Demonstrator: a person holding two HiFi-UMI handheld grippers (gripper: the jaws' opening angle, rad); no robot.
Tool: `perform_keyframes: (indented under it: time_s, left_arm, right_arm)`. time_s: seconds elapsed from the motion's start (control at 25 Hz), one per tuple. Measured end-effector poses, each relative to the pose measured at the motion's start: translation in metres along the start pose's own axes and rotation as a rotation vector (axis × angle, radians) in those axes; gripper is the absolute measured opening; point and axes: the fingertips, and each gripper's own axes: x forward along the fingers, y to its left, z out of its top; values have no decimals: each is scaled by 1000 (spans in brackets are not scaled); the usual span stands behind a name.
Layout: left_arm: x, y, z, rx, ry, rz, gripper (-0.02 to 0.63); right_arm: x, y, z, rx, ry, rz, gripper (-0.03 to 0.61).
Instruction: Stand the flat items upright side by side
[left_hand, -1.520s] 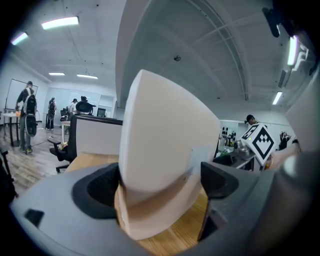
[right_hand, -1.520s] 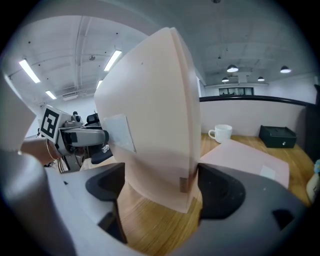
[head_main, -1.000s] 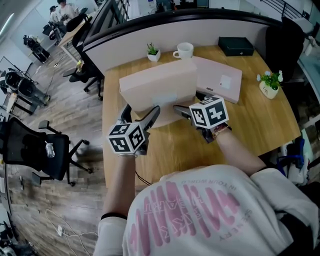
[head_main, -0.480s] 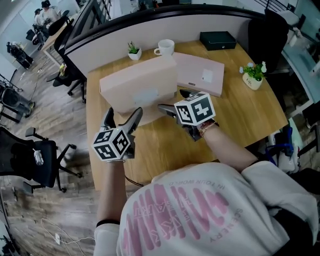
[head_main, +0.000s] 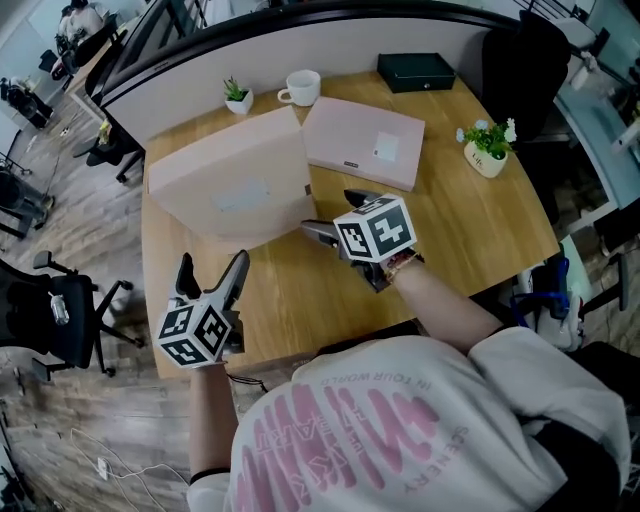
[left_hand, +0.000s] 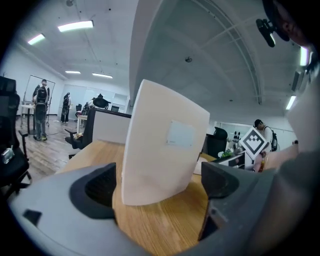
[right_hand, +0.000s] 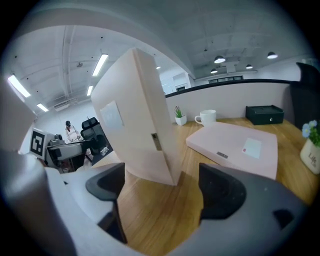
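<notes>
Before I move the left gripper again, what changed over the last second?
The left tongs pulled back to the near edge of the table, clear of the upright pink box, which stands on its own. The right tongs stayed open beside its lower right corner; the flat pink box stayed put.

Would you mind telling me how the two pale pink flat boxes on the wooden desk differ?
The left pale pink box stands upright on one edge; the right pale pink box lies flat on the wooden desk. The left one sits nearer the desk's front edge, the right one farther back. Both share the colour and a pale rectangular label.
</notes>
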Motion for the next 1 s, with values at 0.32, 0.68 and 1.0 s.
perform_keyframes:
  time_s: [0.32,0.68,1.0]
  left_arm:
    - [15,-95,-58,-57,105,27,523]
    - [108,-235,-80,-103,126,-76,523]
    - [172,-288,-83,-115,210,-136,522]
  right_arm:
    - [-38,-102,-41,58,71,0,457]
    - [-81,-212,-66,51,130,11,457]
    - [-69,-249,-71,93,155,15,457]
